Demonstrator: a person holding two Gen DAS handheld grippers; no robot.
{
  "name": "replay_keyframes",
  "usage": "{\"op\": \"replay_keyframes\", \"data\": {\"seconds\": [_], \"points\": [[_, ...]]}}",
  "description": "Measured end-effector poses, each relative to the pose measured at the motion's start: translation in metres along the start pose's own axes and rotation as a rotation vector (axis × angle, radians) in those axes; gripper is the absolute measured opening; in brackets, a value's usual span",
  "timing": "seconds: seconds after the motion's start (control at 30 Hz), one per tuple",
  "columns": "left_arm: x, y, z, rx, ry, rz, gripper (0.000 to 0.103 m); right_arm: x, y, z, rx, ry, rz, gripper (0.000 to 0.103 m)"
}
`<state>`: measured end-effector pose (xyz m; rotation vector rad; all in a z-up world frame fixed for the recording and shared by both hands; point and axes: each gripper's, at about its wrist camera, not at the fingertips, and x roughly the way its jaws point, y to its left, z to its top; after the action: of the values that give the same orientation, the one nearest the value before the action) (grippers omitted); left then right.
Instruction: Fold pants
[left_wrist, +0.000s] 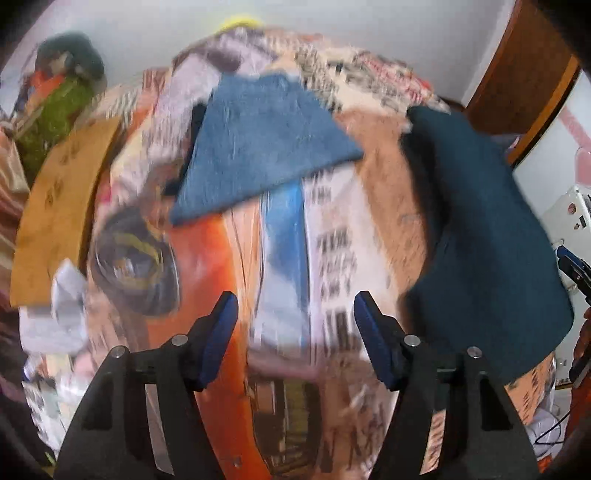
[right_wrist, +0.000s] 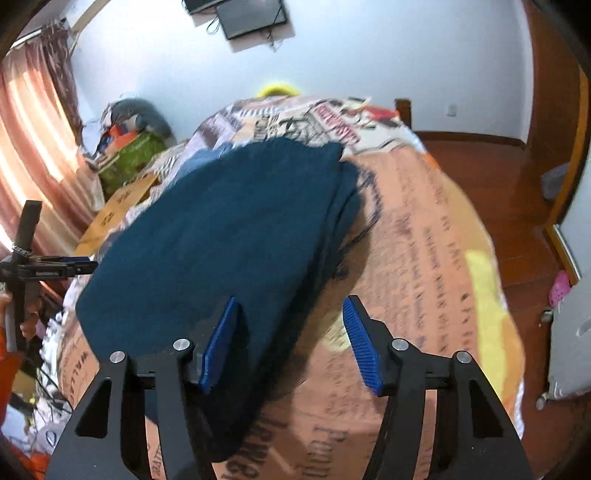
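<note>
**Pants folded flat on the printed bedspread, both grippers parted and empty**

Pants (right_wrist: 221, 236) of dark teal cloth lie folded into a thick, stacked slab on the bed, their layered edges showing along the right side in the right wrist view. They rest on a bedspread (right_wrist: 424, 229) printed with newspaper-style lettering in peach, orange and white. In the left wrist view the same dark garment sits off to the right, its lower edge hanging near the side of the bed.

The right gripper (right_wrist: 290, 339) hovers over the near corner of the pants, jaws about half open, blue pads (right_wrist: 360, 343) clear of the cloth and holding nothing. The left gripper (left_wrist: 295, 332) is also roughly half open over bare bedspread, with nothing between its pads; this view is blurred.

Further up the bed lies a lighter blue folded cloth (left_wrist: 262, 147), apart from the pants. A tan cardboard sheet (left_wrist: 55, 206) leans at the bed's left edge, with a green bag (right_wrist: 129, 155) beyond it near the curtain (right_wrist: 33, 122)
</note>
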<state>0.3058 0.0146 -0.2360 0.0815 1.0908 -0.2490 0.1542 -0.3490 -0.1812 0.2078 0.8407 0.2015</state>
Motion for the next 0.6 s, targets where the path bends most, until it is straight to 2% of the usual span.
{"op": "replay_keyframes", "data": {"seconds": [0.07, 0.2, 0.33, 0.43, 0.5, 0.6], "points": [[-0.007, -0.014, 0.020, 0.041, -0.049, 0.002, 0.065, -0.003, -0.004, 0.011, 0.000, -0.035, -0.017, 0.055], [-0.003, -0.054, 0.070, 0.107, -0.104, -0.053, 0.065, 0.005, -0.006, 0.037, -0.016, -0.084, -0.014, 0.054], [0.019, -0.092, 0.118, 0.165, -0.127, -0.092, 0.065, 0.028, -0.006, 0.060, -0.058, -0.086, 0.004, 0.046], [0.046, -0.112, 0.140, 0.194, -0.111, -0.119, 0.065, 0.050, -0.010, 0.074, -0.078, -0.079, -0.005, 0.045], [0.073, -0.124, 0.156, 0.200, -0.077, -0.112, 0.065, 0.065, -0.014, 0.081, -0.074, -0.063, -0.005, 0.043], [0.114, -0.131, 0.171, 0.179, -0.024, -0.142, 0.065, 0.094, -0.029, 0.091, -0.035, -0.026, -0.026, 0.031]]}}
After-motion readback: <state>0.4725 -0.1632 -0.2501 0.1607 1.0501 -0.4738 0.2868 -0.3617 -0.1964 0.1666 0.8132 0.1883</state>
